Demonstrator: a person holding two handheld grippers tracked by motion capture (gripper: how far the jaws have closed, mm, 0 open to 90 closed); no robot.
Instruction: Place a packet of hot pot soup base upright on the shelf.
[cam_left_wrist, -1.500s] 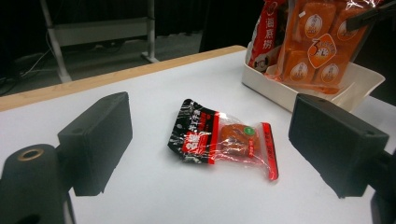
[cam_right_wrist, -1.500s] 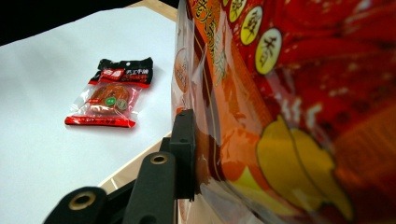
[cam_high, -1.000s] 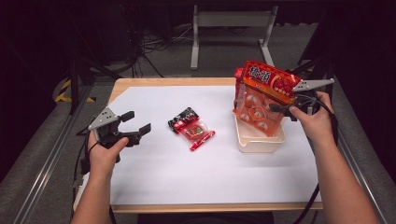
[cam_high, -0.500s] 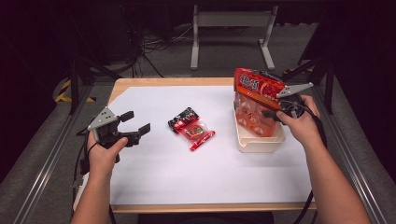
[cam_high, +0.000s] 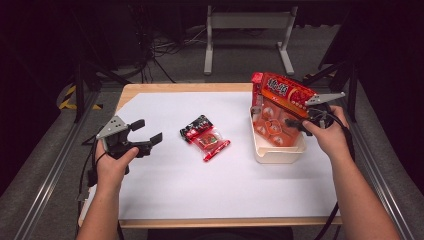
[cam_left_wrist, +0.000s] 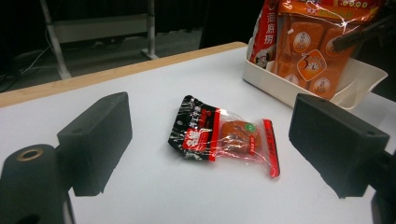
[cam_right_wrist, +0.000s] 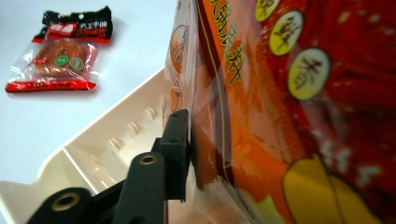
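2 grippers over a white-covered table (cam_high: 200, 200) with a bare wooden edge at the far side.

Left gripper (cam_high: 146, 132): held in the left hand (cam_high: 112, 162) near the table's left edge, jaws spread wide with nothing between them. In the left gripper view the 2 black jaws frame a small snack packet (cam_left_wrist: 223, 135) lying flat on the white surface, apart from both jaws.

Small snack packet (cam_high: 205, 137): near the table's middle, between the left gripper and the tray. Black top band with white characters too small to read, red side strips, clear window showing a round brownish piece with a small green sticker. It also shows in the right gripper view (cam_right_wrist: 63, 51), same markings, print unreadable.

Right gripper (cam_high: 295, 121): held in the right hand (cam_high: 327, 137) at the right side, jaws clamped on a large snack bag (cam_high: 282, 102). In the right gripper view 1 black jaw presses against the bag's clear plastic (cam_right_wrist: 261, 116); the other jaw is hidden behind it.

Large snack bag: red and orange, with yellow Chinese characters on top and small orange inner packs visible through the clear front. Held upright and tilted, lower end inside the cream plastic tray (cam_high: 265, 152).

Tray: right of centre on the table, well apart from the small packet.
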